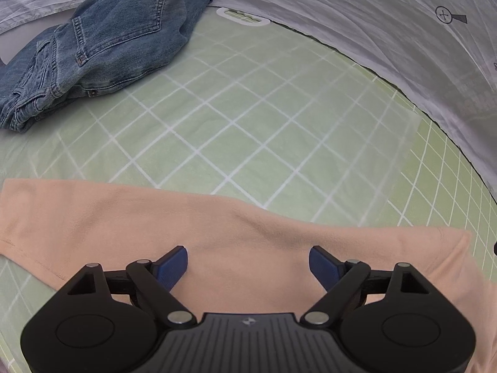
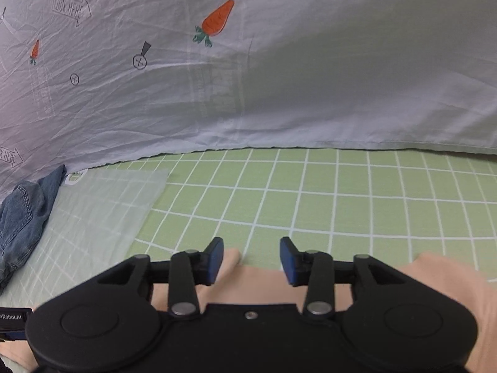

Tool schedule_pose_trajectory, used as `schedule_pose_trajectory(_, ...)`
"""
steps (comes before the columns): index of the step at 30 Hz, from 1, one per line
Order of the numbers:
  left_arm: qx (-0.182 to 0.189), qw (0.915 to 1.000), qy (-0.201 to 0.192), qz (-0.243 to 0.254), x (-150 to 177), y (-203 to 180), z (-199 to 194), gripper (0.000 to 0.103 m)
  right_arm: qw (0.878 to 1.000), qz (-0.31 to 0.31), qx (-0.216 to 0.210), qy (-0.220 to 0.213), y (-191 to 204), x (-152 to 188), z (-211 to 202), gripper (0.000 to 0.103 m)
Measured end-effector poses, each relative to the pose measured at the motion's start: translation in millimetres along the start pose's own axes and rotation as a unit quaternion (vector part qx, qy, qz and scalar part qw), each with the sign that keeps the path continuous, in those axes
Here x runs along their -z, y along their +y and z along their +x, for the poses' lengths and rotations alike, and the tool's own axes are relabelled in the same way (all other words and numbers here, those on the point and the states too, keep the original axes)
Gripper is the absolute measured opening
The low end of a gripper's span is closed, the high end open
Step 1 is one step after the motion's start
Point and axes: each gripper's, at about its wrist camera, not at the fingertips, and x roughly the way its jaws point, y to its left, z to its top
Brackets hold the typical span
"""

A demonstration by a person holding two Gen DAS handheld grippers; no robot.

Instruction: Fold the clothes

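A peach garment (image 1: 217, 227) lies flat across the near part of the green checked mat (image 1: 248, 124). My left gripper (image 1: 248, 267) is open over the garment, blue pads wide apart, holding nothing. In the right wrist view the same peach garment (image 2: 264, 283) shows under my right gripper (image 2: 251, 259), which is open and empty above its far edge. Crumpled blue jeans (image 1: 93, 52) lie at the far left of the mat and also show in the right wrist view (image 2: 21, 223).
A translucent sheet with a white handle slot (image 1: 243, 16) covers the left part of the mat. A wrinkled pale cloth with carrot prints (image 2: 217, 21) hangs behind the mat. Bare green mat (image 2: 341, 202) lies ahead of the right gripper.
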Motion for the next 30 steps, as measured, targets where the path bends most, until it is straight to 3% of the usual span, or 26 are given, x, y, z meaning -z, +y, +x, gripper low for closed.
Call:
schedule_pose_trajectory(6, 0.037, 0.9987, -0.010, 0.032, 25, 19, -36, 0.086, 0.997, 0.039, 0.067, -0.009, -44, 51, -92, 0.042)
schedule_pose_trajectory(13, 0.086, 0.9883, 0.048, 0.116, 96, 28, -52, 0.086, 0.985, 0.104, 0.137, 0.014, -90, 144, -176, 0.042)
schedule_pose_trajectory(17, 0.108, 0.9773, 0.084, 0.162, 137, 26, -54, 0.086, 0.978, 0.129, 0.161, 0.030, -96, 185, -202, 0.044)
schedule_pose_trajectory(22, 0.110, 0.9678, 0.099, 0.203, 173, 23, -59, 0.086, 0.967, 0.166, 0.186, 0.050, -99, 227, -224, 0.045)
schedule_pose_trajectory(27, 0.097, 0.9683, 0.107, 0.203, 189, 26, -60, 0.083, 0.966, 0.163, 0.194, 0.057, -95, 247, -238, 0.046)
schedule_pose_trajectory(30, 0.080, 0.9678, 0.082, 0.224, 196, 26, -65, 0.069, 0.966, 0.160, 0.195, 0.061, -93, 255, -243, 0.046)
